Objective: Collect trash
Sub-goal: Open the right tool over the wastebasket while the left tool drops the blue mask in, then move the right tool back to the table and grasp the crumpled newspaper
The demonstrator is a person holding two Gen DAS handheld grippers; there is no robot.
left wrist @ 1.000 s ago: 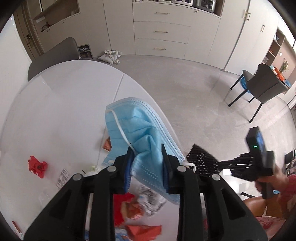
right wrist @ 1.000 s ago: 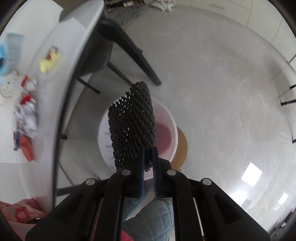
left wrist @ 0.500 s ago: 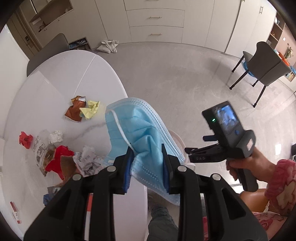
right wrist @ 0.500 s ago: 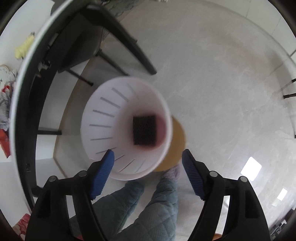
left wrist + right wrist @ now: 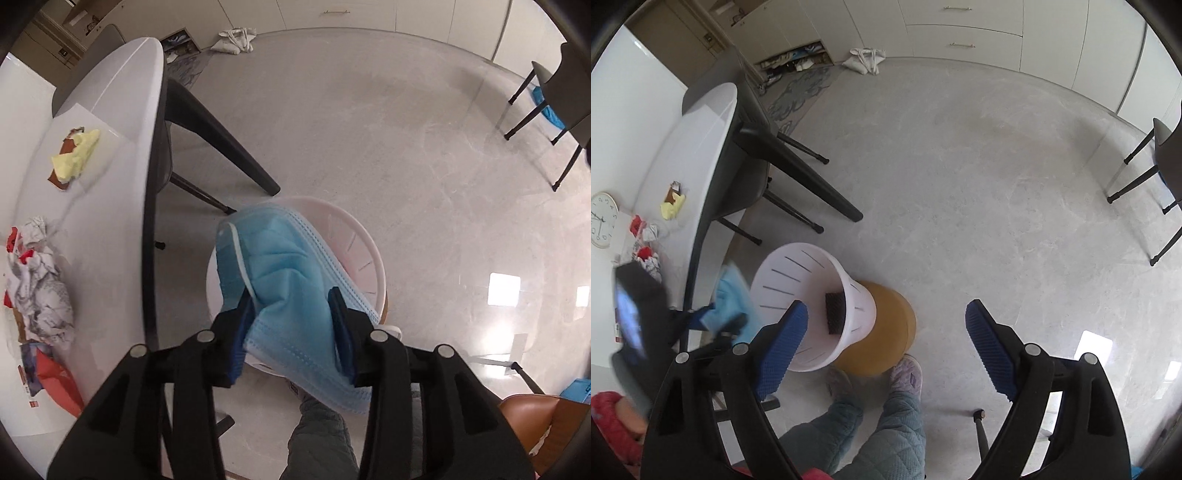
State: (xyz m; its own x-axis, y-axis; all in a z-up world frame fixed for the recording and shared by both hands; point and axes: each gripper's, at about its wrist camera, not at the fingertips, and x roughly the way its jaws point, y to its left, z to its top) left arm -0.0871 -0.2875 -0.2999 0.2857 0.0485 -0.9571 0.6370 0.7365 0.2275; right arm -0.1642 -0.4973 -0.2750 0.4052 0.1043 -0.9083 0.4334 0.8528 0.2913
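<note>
Pale floor under a white bin: mask drop could miss.
Left gripper has just been opening, blue mask between its loosening pads, near the bin's 9 o'clock rim; right gripper spread, empty.

L fingers loosening on mask over bin; mesh dropped in.
</note>
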